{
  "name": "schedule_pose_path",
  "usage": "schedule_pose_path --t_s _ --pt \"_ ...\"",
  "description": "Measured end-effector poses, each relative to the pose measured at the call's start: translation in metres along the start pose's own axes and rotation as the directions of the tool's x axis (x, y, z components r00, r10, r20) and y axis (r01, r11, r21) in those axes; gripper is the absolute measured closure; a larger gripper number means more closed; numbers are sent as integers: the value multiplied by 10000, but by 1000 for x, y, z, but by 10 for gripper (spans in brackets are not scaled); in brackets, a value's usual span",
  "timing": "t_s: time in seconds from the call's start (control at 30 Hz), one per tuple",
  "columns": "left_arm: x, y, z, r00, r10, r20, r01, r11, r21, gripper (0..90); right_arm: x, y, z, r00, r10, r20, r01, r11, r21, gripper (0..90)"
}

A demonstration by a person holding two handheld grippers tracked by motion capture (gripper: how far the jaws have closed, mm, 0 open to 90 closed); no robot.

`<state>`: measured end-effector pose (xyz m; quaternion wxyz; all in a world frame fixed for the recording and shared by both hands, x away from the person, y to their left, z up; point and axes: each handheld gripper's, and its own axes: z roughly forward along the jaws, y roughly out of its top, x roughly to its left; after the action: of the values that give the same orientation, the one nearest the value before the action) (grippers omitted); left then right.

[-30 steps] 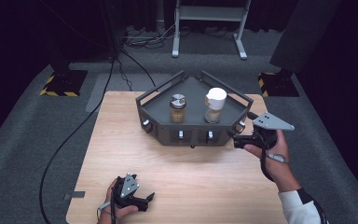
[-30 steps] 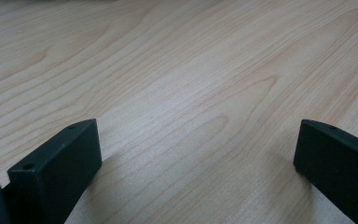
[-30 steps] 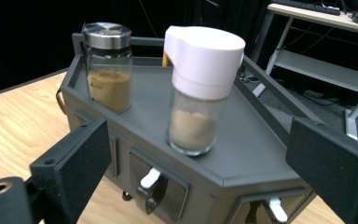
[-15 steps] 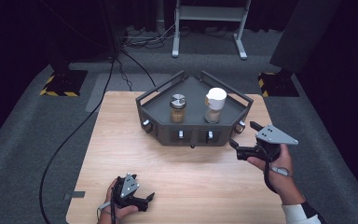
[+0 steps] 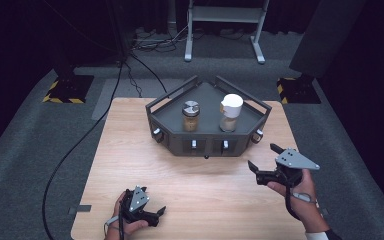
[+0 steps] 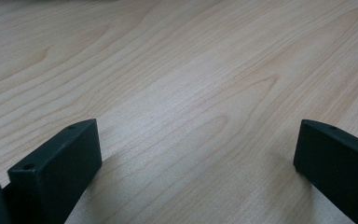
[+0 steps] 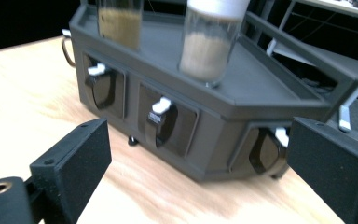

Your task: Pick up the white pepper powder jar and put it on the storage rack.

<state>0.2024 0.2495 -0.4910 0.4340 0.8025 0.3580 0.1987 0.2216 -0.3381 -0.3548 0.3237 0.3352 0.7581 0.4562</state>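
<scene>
Nearest the person, the left gripper (image 5: 156,212) lies low on the wooden table (image 5: 130,150) at its near edge, held in the left hand (image 5: 122,220); the left gripper view shows its two black jaws spread wide with nothing but bare wood grain between them. Farther in and to the right, the right gripper (image 5: 264,162) hovers above the table in the right hand (image 5: 300,187), its jaws also parted and empty, pointed toward the right front corner of the dark grey rack (image 5: 207,142) (a five-sided stand with a railed top deck and small dispenser levers along its front faces). The right gripper view looks at those faces from close by, the rack near the jaws but not touching them. Two jars stand upright on the deck, well apart from each other: the jar with the silver lid (image 5: 191,116) on the left holds a brownish powder, and the white-capped jar (image 5: 229,112) on the right holds a paler, sandy powder that fills its lower half. Beyond the table, grey carpet (image 5: 40,130) and a metal stand (image 5: 225,25) sit in dim light.
</scene>
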Motion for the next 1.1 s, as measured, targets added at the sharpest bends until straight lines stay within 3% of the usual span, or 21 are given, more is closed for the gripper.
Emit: schedule_pose_path --t_s 0.47,1.1 --pt "0 0 0 10000 13 21 -13 10000 2 7 6 -30 8 9999 30 -152 -17 9964 845 68" --pt "0 0 0 10000 12 21 -12 10000 3 7 10 -57 12 9993 211 -315 -168 9910 1327 68"
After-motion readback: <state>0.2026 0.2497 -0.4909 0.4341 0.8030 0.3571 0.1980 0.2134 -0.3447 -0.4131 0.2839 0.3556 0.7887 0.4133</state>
